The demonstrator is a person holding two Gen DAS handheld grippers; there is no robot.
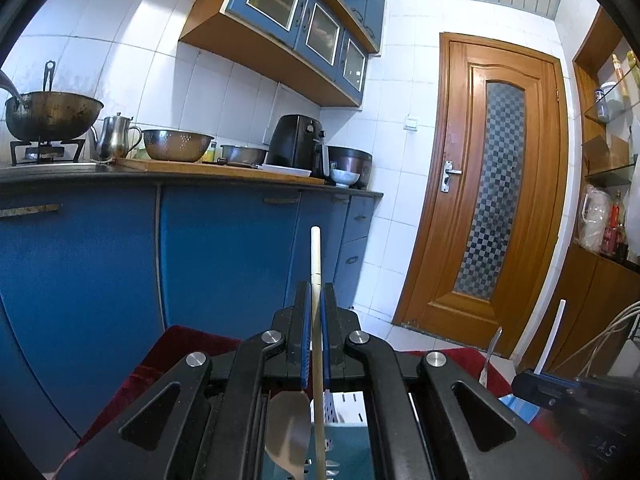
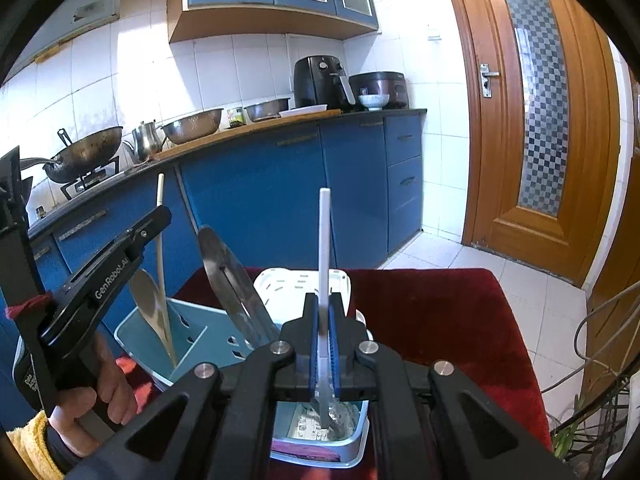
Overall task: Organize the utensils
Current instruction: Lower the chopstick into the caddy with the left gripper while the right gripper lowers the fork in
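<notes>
We've got the left gripper clamped on a wooden spoon and the right gripper pinched on a white-handled utensil, both standing in the blue caddy, so yanking either sideways could tip it over.
</notes>
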